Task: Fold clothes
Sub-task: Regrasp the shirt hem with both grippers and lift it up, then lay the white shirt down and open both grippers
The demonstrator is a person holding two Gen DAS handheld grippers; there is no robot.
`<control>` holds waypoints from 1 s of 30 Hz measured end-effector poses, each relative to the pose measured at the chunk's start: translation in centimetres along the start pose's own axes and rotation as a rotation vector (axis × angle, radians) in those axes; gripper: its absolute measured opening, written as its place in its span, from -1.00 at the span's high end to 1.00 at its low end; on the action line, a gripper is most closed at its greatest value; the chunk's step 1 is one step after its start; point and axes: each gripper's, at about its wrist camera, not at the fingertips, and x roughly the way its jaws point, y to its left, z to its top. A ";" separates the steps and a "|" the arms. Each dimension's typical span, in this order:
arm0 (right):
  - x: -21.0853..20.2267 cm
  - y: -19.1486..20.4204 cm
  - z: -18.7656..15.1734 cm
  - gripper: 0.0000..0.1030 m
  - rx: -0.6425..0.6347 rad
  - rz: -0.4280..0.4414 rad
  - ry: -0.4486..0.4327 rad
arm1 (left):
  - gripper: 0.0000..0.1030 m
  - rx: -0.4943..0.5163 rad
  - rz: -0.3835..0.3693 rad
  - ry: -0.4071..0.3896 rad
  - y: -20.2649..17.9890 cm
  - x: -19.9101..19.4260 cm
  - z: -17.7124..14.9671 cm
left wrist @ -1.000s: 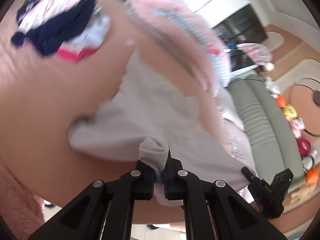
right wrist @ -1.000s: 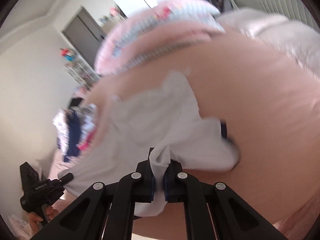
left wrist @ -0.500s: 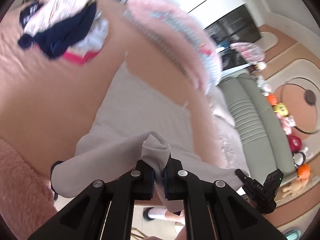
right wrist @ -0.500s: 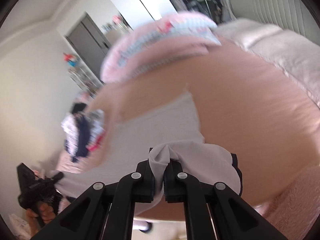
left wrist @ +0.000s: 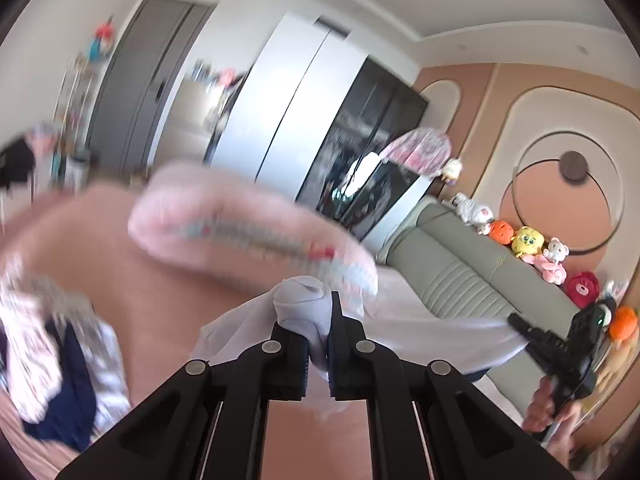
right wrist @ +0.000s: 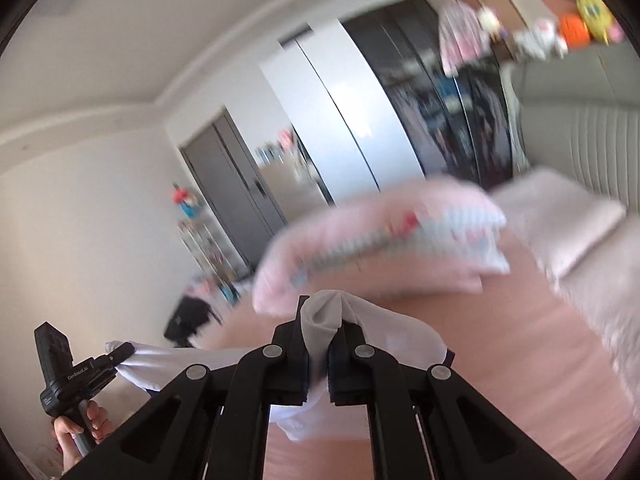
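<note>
While both of your grippers are raised over the bed, a pale grey-white soft cloth garment hangs stretched in the air between them, clear of the peach-pink bedsheet below.

Starting at the left, a jumbled heap of navy, white and pink clothes lies on the sheet, not folded. Next comes your left gripper, its jaws clenched on a bunched corner of the garment. Behind it sits a fluffy pink folded blanket with a striped edge, blurred by motion. Further right, your right gripper is likewise clamped on another bunched corner, and the person's hand grips its handle. A grey-green padded headboard and a row of plush toys close the right side.

As for progress, the garment is held up by two corners, with no finished crease visible; blur makes it hard to tell whether it is already doubled over. It could be lifted for spreading flat or for bringing one edge over another. The heap at left suggests more clothes remain.
</note>
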 end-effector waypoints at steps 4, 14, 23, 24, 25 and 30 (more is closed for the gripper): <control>-4.7 1.8 0.5 0.91 -0.031 0.013 -0.050 | 0.90 0.007 -0.006 0.037 0.0 -2.6 -2.2; -1.3 -8.4 -24.8 0.91 0.090 -0.224 0.355 | 0.90 -0.287 0.175 0.679 12.3 9.0 -30.1; 4.3 -17.0 -42.4 0.88 0.161 -0.407 0.751 | 0.73 -0.372 0.299 0.859 16.2 10.9 -42.4; 3.6 -16.9 -42.1 0.86 0.175 -0.402 0.735 | 0.68 -0.372 0.291 0.844 15.8 10.1 -42.3; 2.9 -16.8 -41.9 0.86 0.190 -0.397 0.719 | 0.67 -0.372 0.298 0.818 15.5 9.1 -42.1; 2.8 -15.5 -43.7 0.86 0.165 -0.330 0.824 | 0.66 -0.431 0.241 0.830 14.2 5.5 -43.4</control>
